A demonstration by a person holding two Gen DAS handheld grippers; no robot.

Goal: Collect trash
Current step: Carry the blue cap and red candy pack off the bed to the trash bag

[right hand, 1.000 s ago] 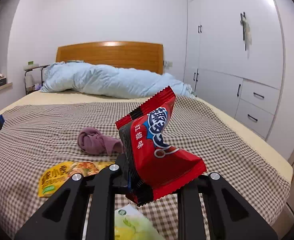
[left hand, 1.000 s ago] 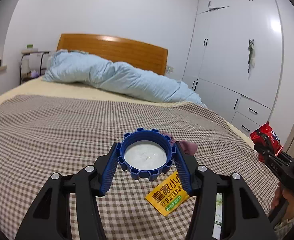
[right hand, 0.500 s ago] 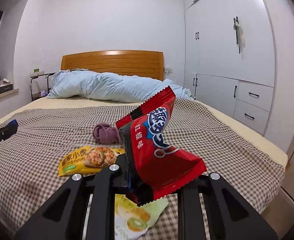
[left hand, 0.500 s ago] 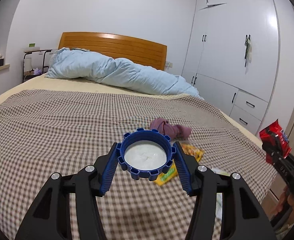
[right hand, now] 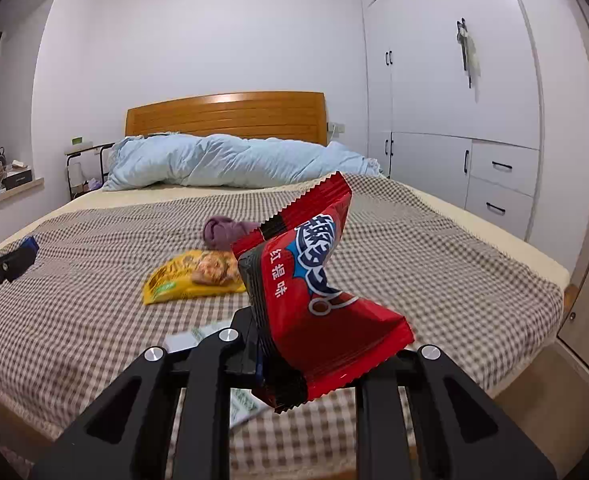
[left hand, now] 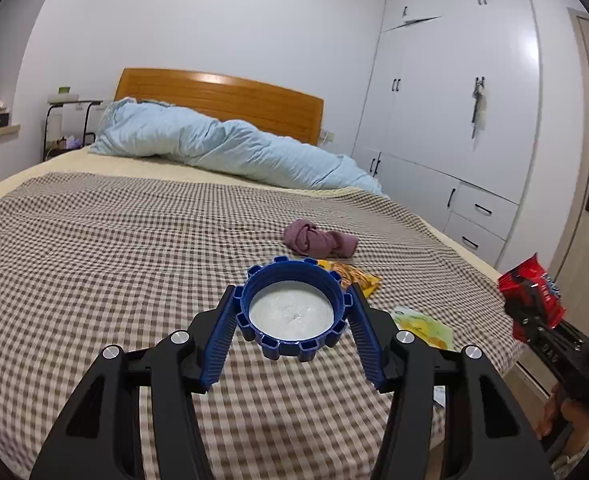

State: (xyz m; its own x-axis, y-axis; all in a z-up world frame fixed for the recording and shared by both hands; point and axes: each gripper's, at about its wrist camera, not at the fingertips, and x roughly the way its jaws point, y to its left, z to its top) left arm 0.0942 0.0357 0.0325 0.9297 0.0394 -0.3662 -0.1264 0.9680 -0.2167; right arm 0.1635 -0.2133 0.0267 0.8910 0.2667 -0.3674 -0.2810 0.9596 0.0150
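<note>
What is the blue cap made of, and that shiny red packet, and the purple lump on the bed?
Blue cap: looks like hard moulded plastic, with stiff ribs round its rim and a pale liner inside.
Red snack wrapper: thin glossy plastic film, probably; it creases sharply and has zigzag-cut ends.
Purple lump: soft matte cloth, bunched in rounded folds; which fabric is unclear.

Bed (left hand: 94, 264) with checked cover, blue duvet (left hand: 230, 148) by wooden headboard (left hand: 222, 100); purple cloth (left hand: 318, 238) lay on the cover; white wardrobe (left hand: 454, 112) stood beside.
</note>
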